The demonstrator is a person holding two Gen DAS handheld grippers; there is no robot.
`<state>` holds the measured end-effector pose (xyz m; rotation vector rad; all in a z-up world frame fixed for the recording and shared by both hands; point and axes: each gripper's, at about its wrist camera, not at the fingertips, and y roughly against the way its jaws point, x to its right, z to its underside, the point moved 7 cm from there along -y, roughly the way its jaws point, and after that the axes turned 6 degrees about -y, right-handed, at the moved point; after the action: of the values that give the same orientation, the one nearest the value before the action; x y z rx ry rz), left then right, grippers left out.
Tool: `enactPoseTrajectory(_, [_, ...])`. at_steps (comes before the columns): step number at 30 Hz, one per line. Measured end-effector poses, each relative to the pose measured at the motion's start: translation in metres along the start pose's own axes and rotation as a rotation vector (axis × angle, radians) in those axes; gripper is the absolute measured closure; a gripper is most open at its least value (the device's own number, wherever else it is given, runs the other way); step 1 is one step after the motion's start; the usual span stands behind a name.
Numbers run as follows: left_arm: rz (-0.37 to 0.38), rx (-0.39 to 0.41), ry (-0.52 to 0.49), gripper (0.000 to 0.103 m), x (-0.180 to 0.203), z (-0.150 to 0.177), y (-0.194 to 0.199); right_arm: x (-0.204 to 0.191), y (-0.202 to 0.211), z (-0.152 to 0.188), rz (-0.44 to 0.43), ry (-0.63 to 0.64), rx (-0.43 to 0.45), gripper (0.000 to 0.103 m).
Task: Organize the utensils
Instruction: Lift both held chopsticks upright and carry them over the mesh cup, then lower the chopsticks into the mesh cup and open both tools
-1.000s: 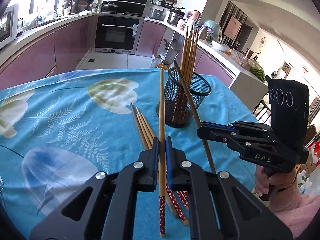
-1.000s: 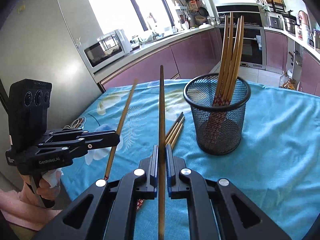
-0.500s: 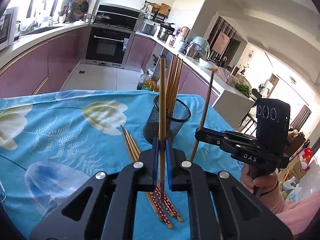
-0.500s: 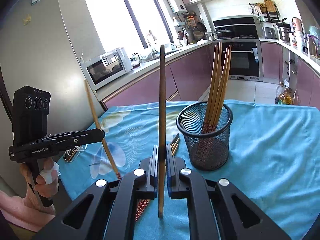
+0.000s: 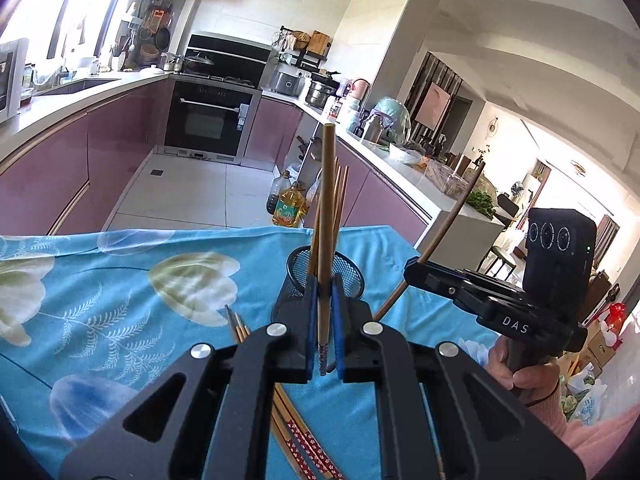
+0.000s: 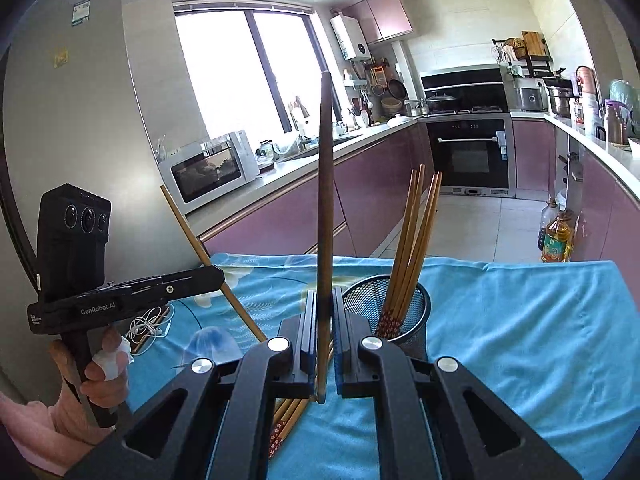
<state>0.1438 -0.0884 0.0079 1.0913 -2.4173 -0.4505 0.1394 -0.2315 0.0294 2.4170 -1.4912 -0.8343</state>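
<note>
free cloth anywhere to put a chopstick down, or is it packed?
Bare tablecloth to the right of the mesh cup, out to the table edge. Crowded: loose chopsticks lie on the cloth just left of the cup, beneath both grippers.

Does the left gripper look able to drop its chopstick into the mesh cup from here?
Probably yes: the left gripper holds its chopstick upright, the mesh cup sits just ahead, open-topped, with room beside the chopsticks inside.

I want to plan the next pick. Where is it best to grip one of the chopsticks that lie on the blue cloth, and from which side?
Probably grip a loose chopstick on its bare wooden shaft, coming from above, jaws across its width. They lie flat and close together on the cloth beside the mesh holder, so the outermost one looks easiest. Both grippers are already full.
</note>
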Motion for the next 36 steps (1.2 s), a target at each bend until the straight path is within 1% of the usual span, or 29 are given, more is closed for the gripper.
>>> enactPoseTrajectory(14, [0.005,0.079,-0.061,0.095,0.016,-0.054,-0.001,0.004,0.011,-0.044,0.021,0.025,0.084,0.097])
enactPoseTrajectory(19, [-0.007,0.100,-0.089,0.095,0.021,-0.072,-0.005,0.005,0.009,-0.057,0.030,0.031,0.105,0.097])
enactPoseTrajectory(23, [-0.028,0.101,-0.111,0.095,0.025,-0.080,-0.011,0.009,0.004,-0.063,0.044,0.032,0.109,0.097])
enactPoseTrajectory(28, [-0.058,0.058,-0.128,0.095,0.022,-0.077,-0.031,0.018,-0.010,-0.061,0.068,0.021,0.087,0.097])
enactPoseTrajectory(36, [-0.095,-0.047,-0.136,0.095,0.016,-0.059,-0.061,0.037,-0.044,-0.038,0.094,-0.014,-0.020,0.097])
